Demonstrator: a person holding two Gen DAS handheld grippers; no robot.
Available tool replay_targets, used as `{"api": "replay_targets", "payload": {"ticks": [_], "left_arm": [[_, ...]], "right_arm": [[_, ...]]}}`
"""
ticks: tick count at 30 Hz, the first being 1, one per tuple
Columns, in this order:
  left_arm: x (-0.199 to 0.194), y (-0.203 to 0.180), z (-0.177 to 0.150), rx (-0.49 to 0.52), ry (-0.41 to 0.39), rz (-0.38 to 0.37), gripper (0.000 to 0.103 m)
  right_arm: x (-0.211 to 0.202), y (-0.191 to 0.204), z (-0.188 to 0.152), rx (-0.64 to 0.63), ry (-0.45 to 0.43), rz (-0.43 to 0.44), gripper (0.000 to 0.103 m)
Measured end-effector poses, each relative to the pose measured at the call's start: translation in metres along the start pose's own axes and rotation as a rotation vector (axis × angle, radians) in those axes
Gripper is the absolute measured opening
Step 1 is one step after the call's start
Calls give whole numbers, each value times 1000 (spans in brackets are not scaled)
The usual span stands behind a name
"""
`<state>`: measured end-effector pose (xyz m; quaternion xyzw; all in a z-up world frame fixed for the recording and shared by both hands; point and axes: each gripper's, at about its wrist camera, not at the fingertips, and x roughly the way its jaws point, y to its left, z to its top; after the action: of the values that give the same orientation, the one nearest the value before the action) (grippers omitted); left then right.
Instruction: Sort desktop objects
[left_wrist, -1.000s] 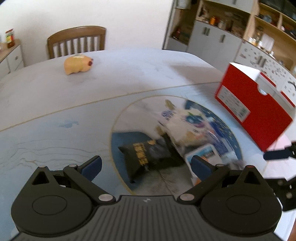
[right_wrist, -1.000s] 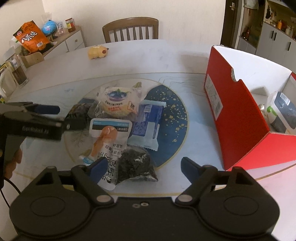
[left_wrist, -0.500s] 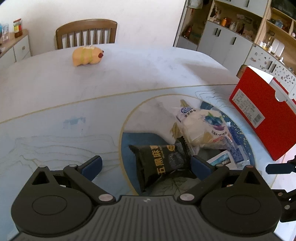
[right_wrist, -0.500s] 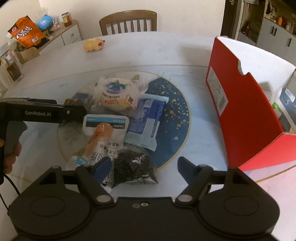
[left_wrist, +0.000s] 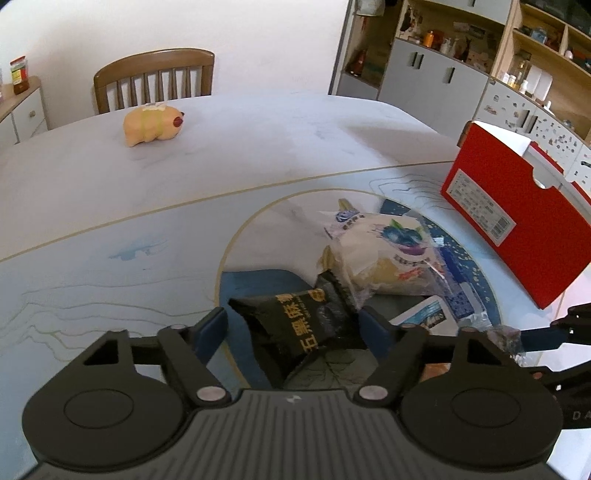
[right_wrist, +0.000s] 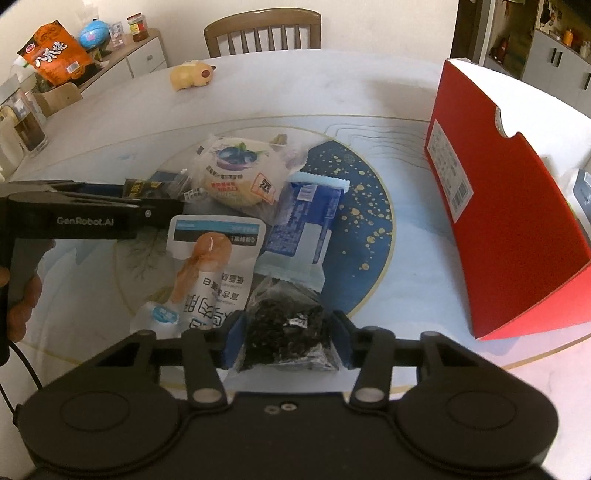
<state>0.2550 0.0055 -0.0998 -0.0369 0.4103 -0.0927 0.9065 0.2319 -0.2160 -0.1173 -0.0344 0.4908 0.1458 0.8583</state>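
Several snack packets lie heaped on the round blue mat. My left gripper is partly closed around a black packet with gold lettering; the right finger touches it, the left finger stands apart. My right gripper straddles a clear bag of dark bits, with both fingers against its sides. A blueberry bread packet, a white pouch and a blue wrapper lie between them. The red box stands open on the right.
A yellow plush toy lies at the far side of the table, in front of a wooden chair. A sideboard with an orange bag stands far left. Cabinets line the back right.
Both grippers have come down onto the heap and narrowed: the left around the black packet, the right around the bag of dark bits. The packets have not moved.
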Motion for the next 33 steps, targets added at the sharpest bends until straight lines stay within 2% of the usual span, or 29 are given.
{"api": "replay_targets", "payload": {"ticks": [1,4,11,22,33], "left_arm": [[-1,-1,0,5,2,-9,67],[-2,-2,1,4,7,-29,58],[-7,3,0,-33,10,-39,54],[-33,14,-10,-95,-23,-50,36],[-56,17,-22,-127,-44,-66,30]], "right_arm": [[0,0,0,0,1,1,45],[-3,-1,-1,0,-2,-6,41],[-14,-10,-1,16,-12,-12,37],[-30,-8,4,-26,-30,-21,36],[-40,-3,3,-43,-47,-13,35]]}}
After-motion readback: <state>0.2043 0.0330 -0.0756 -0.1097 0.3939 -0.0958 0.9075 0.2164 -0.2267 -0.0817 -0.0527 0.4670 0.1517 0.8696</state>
